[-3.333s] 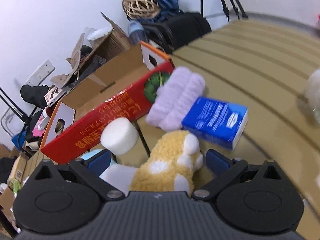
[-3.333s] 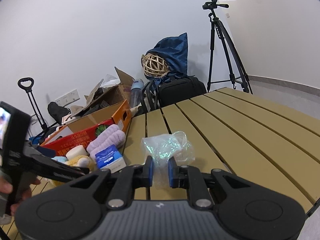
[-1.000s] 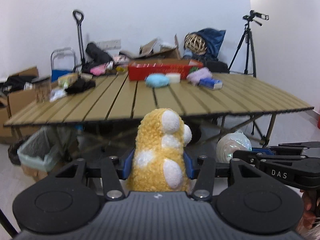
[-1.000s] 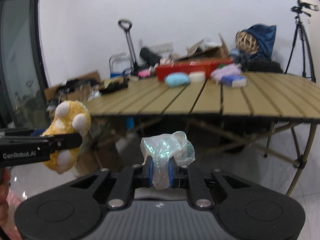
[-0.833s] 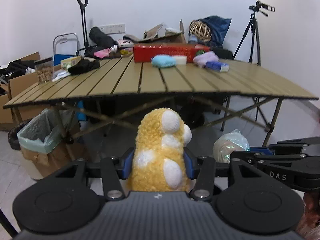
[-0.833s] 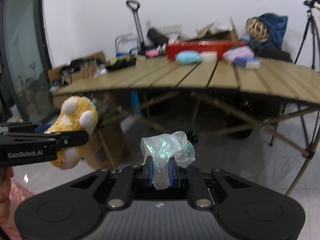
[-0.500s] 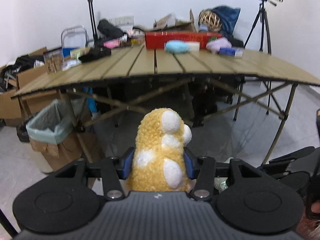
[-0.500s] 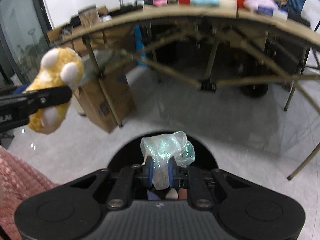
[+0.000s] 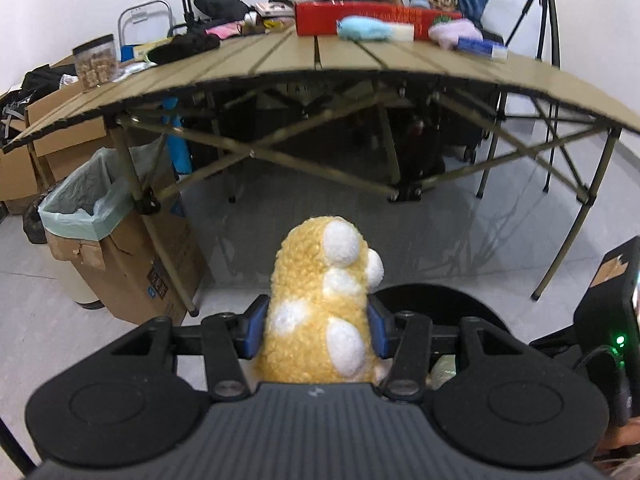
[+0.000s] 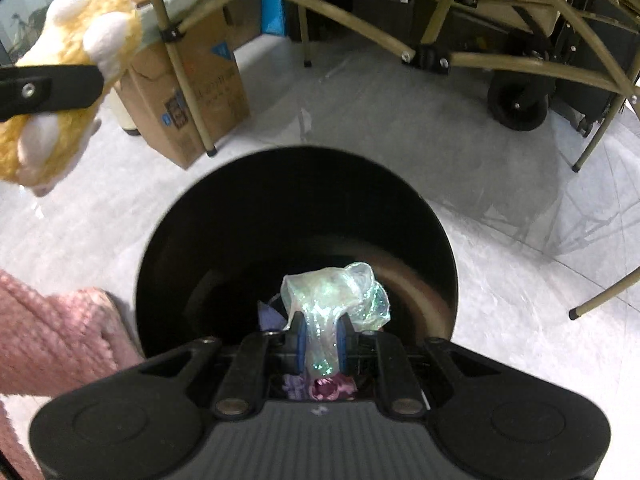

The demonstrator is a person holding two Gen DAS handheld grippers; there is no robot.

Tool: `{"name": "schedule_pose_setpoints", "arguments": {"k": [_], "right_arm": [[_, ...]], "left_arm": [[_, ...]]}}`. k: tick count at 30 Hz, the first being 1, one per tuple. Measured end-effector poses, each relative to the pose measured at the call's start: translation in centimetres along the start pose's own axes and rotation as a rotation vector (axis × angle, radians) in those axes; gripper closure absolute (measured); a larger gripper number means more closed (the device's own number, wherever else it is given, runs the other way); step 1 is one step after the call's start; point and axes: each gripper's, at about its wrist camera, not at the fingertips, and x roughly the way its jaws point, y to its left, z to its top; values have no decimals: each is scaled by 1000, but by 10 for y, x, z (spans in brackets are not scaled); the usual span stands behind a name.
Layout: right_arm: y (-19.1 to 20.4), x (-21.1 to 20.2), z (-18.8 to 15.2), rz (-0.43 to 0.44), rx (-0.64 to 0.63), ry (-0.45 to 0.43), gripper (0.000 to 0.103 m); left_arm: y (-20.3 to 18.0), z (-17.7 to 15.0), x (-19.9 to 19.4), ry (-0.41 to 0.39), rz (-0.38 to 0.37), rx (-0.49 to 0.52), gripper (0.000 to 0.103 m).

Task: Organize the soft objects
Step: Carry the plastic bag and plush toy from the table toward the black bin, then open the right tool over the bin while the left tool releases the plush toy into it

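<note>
My left gripper (image 9: 316, 330) is shut on a yellow plush toy with white spots (image 9: 320, 312); the same toy (image 10: 64, 68) shows at the upper left of the right wrist view. An iridescent crumpled plastic bag (image 10: 332, 296) is pinched in my right gripper (image 10: 322, 344), which hangs over the mouth of a round black bin (image 10: 168, 248). Purple and pink soft items (image 10: 320, 388) lie inside the bin. On the folding table (image 9: 280, 60) rest a light blue plush (image 9: 362, 30), a white sponge block (image 9: 402, 33), a purple headband (image 9: 454, 34) and a blue tissue pack (image 9: 482, 46).
A cardboard box lined with a green bag (image 9: 108, 240) stands left of the table's legs (image 9: 132, 184). A red box (image 9: 372, 20) sits at the table's back. A pink knitted sleeve (image 10: 48, 340) is at lower left. A tripod (image 9: 544, 16) stands at the right.
Both grippers have backed away from the table and lowered toward the floor. The black bin now fills the right wrist view, with the bag over its opening. Both stay shut on their loads.
</note>
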Motion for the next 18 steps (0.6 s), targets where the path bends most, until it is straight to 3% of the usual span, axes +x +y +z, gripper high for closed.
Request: {"name": "schedule_pose_setpoints", "arguments": {"k": [6,9,12,14,17,18], "right_arm": [[-5,7,1,-5,-6,23,87],[-2,9,2,1,-13,33,81],[-4,11,3,6,-8,41,68],[-5,10,5,14,1,36,42],[-6,4,6,20,0,19,18],[-7,1,6,19,-3,14,14]], "left_arm": [[-7,-5,14,22,-19,26,52],[-7,-7,17,25,-22,29,52],[-6,-8,18,33,-28,17,52],[-7,-7,19,33,-38,13,52],[-11,-5,23,38,-66,2,52],[-12,-4,24,40,-79,-2,52]]}}
